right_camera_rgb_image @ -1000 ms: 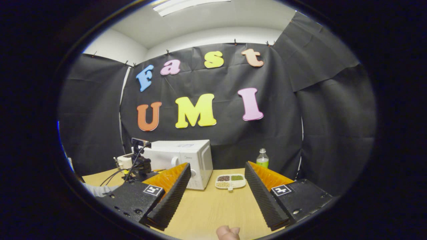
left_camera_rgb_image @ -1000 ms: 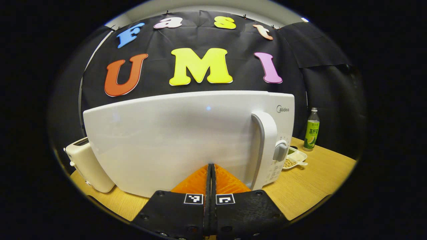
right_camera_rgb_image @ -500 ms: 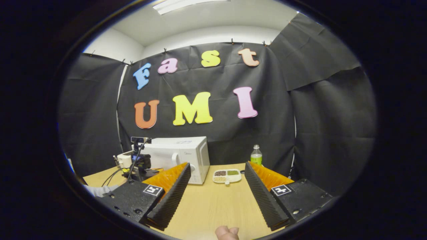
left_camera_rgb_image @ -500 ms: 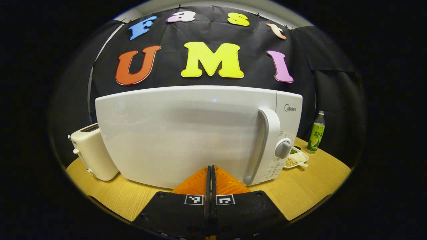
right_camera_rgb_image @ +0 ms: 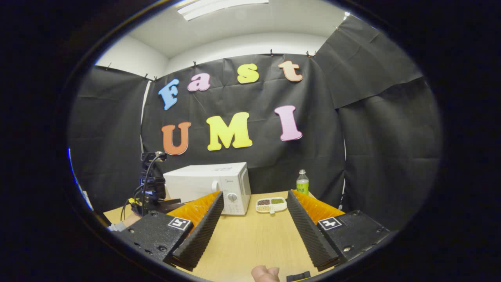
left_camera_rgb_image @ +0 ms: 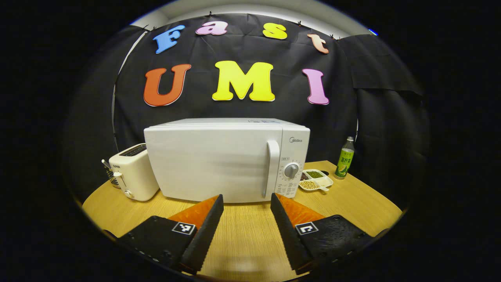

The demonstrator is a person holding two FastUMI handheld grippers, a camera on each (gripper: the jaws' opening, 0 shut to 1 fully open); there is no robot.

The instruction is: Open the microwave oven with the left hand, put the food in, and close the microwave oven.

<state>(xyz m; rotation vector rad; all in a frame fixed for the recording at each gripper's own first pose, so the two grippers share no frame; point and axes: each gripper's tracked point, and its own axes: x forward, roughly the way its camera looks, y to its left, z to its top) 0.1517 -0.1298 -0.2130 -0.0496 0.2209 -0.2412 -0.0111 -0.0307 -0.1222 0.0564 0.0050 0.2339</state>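
Note:
The white microwave stands on the wooden table with its door closed, handle and dial at the right. The food, a white divided tray of beans, rests on the table just right of the microwave. My left gripper is open and holds nothing, a short way in front of the door. In the right gripper view, the microwave and the tray lie farther off. My right gripper is open and holds nothing, above the table.
A cream toaster stands left of the microwave and a green bottle behind the tray. In the right gripper view, the left gripper and its cables sit left of the microwave, and a fingertip shows at the bottom edge.
My left gripper, shut and pressed close to the door, has drawn back and opened. The door went from slightly angled to flush and closed. The right gripper barely moved.

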